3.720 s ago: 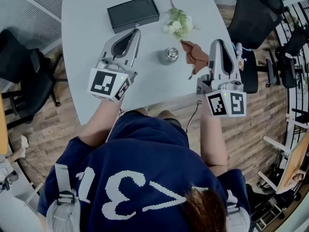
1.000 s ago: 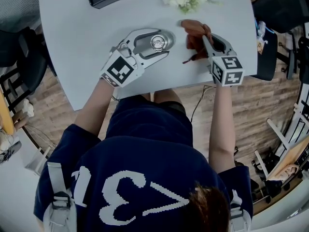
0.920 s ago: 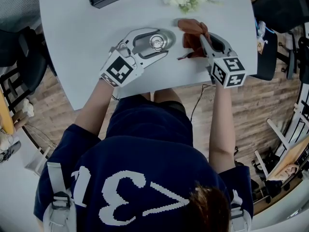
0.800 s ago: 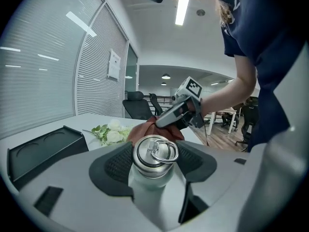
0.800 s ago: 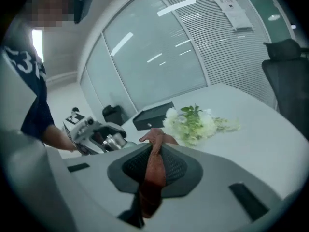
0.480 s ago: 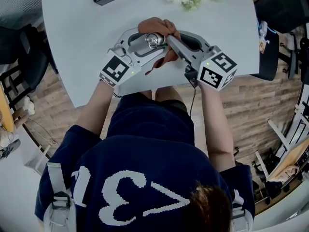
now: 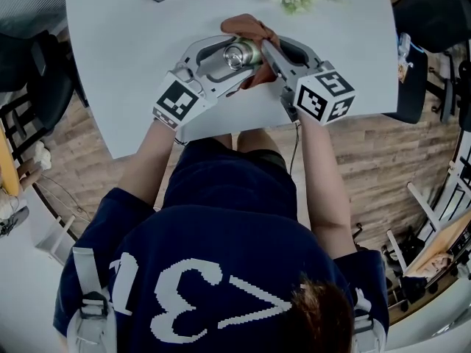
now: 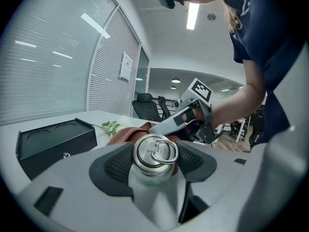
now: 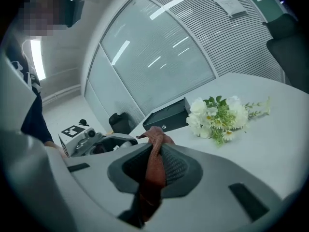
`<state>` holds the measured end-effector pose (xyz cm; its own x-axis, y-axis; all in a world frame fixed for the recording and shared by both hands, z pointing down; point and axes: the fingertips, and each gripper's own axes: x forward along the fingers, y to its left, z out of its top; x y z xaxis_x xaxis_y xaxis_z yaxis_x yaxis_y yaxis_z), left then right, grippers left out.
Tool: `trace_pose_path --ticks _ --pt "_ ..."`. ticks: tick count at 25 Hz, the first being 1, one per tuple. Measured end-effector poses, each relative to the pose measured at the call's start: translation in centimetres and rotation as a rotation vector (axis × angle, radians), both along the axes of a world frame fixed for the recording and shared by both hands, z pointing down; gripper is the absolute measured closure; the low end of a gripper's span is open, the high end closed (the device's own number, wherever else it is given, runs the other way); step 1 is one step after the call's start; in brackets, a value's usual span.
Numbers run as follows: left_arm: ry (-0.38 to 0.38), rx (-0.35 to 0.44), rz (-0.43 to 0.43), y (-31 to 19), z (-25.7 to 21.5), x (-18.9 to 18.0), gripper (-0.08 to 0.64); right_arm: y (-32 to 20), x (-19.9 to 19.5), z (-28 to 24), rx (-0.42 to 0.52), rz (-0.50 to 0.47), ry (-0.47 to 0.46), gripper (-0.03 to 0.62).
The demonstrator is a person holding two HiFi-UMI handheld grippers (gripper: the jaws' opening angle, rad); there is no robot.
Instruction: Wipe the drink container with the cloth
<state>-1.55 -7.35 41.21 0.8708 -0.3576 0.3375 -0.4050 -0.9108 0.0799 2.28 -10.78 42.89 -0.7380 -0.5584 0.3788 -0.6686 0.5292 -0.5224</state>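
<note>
Between the jaws of the left gripper: drink container clamped, cloth at its far side.
Left jaws part-open, pads pressed on the container's flanks just under the ring-topped lid. Lid tips back toward that gripper, so the long axis looks to run roughly along the jaws, not across them. Whether the base touches the table: cannot tell. Right gripper almost closed, pinching a fold of the brown cloth, loose end hanging below. From the right gripper the container lies just to its left and a little ahead. Cloth is bunched beyond the lid, touching it or very nearly. Right gripper is the one placed to wipe; judged need is a leftward sweep over lid and shoulder. Both forearms angle inward, grippers pointing slightly down, tips converging.
</note>
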Motion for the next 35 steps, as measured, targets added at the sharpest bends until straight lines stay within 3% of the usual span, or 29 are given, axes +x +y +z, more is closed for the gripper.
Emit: trace_pose_path --ticks 8,14,20,31,35 --pt "-0.017 -0.007 -0.015 -0.1 0.4 -0.9 0.276 -0.8 1.2 3.3 -0.041 0.077 0.063 0.537" --pt "-0.012 -0.057 -0.067 -0.4 0.5 -1.4 0.278 -1.0 2.3 4.8 -0.053 0.124 0.116 0.537" --pt "0.006 -0.129 -0.159 -1.4 0.4 -1.3 0.278 -0.6 0.8 2.9 -0.021 0.098 0.075 0.537" --pt "0.018 -0.210 -0.254 -2.6 0.5 -1.0 0.278 0.4 -1.7 -1.2 0.000 0.060 -0.110 0.541" --pt "-0.013 -0.180 -0.229 -2.5 0.5 -0.8 0.278 0.3 -1.6 -0.8 0.031 0.050 -0.065 0.541"
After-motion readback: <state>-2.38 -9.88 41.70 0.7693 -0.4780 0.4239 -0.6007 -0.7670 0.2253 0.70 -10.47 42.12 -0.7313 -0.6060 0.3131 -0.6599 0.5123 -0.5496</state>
